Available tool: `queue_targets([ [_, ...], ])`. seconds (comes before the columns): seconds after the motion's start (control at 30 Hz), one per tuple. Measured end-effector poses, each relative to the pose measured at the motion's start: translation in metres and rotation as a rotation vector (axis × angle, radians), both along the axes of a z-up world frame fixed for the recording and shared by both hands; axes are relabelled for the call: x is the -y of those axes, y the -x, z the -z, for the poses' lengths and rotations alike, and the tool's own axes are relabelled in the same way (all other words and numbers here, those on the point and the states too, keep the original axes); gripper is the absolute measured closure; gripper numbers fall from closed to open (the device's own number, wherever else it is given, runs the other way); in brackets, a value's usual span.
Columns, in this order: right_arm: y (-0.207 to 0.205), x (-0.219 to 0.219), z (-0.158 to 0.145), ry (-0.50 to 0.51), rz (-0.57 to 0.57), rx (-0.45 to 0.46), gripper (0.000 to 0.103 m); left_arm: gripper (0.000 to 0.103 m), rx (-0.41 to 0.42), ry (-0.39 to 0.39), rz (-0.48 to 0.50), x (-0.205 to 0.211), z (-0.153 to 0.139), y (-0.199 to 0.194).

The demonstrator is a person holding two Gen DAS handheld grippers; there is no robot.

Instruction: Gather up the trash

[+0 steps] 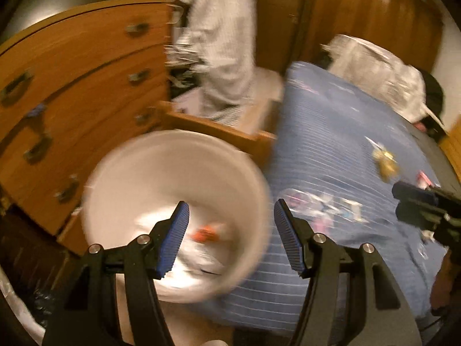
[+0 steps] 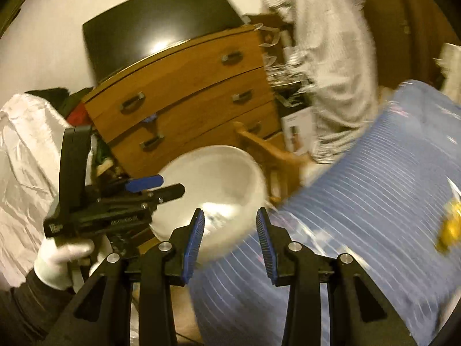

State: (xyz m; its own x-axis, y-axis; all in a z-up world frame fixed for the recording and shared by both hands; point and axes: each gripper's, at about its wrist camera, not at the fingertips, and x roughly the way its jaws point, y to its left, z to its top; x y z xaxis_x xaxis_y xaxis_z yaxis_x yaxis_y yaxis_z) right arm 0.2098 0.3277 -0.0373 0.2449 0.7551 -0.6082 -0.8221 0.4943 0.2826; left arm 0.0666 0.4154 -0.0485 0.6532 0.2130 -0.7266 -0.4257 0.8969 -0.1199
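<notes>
Both the left gripper (image 1: 230, 236) and right gripper (image 2: 230, 243) gape empty between white bucket (image 1: 121, 173) and blue bedspread (image 1: 331, 132).

One white bin (image 1: 173, 173), one wooden dresser (image 1: 86, 80) (three drawers), one blue bedspread (image 1: 331, 144), two claws (image 1: 230, 236).

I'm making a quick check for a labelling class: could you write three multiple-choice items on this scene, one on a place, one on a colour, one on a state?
1. Where does the white bin stand?
A. on the bed
B. between the wooden dresser and the bed's blue cover
C. on the dresser

2. What colour are the gripper pads?
A. red
B. green
C. blue

3. The left gripper is:
A. open, nothing between its pads
B. shut on a wrapper
C. shut on the bin's rim

Answers: B, dresser left, cover right; C, ridged blue pads; A, gap between pads.
</notes>
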Motion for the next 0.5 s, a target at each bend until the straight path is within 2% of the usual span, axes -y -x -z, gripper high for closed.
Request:
queue_targets([
  [0.07, 0.003, 0.063, 0.017, 0.000, 0.088, -0.001, 0.062, 0.044, -0.008, 0.018, 0.080, 0.037, 0.011, -0.018],
  [0.3, 0.011, 0.270, 0.081, -0.006, 0.384, -0.091, 0.059, 0.044, -0.073, 0.059, 0.339, 0.152, 0.055, -0.079],
  [0.4, 0.022, 0.329, 0.099, -0.004, 0.470, -0.102, 0.058, 0.044, -0.080, 0.077, 0.460, 0.203, 0.066, -0.106],
  [0.5, 0.032, 0.384, 0.112, -0.018, 0.540, -0.117, 0.055, 0.033, -0.061, 0.072, 0.569, 0.252, 0.077, -0.136],
])
